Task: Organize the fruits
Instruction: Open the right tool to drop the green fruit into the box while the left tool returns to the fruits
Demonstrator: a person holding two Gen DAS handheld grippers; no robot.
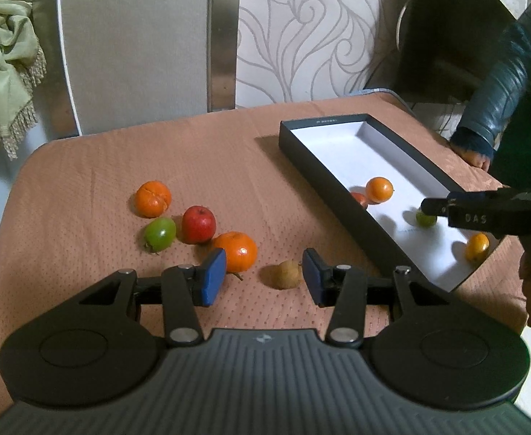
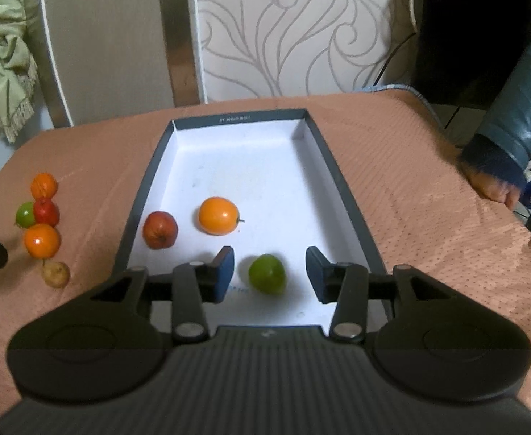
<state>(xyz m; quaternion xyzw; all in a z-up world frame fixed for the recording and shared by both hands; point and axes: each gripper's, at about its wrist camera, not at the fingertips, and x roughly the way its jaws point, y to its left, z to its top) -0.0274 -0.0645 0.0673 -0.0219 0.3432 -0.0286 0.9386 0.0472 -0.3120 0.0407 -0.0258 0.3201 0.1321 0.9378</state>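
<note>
Peach cloth covers the table (image 2: 428, 217) where a shallow box (image 2: 323, 152) runs lengthwise away from the right gripper (image 2: 269, 275), its jaws spread around a green fruit (image 2: 267, 274) on the box floor. The left gripper (image 1: 263, 277), also spread and empty, hangs near a brown fruit (image 1: 285, 274). Round fruit could roll if nudged; contact with the green fruit is unclear.

Soft, dim indoor light. Short dark shadows beside fruit in the white box (image 2: 251, 152). Small shiny spots on oranges. Bent, dark edges around 6 o'clock. Slightly blurry everywhere.
</note>
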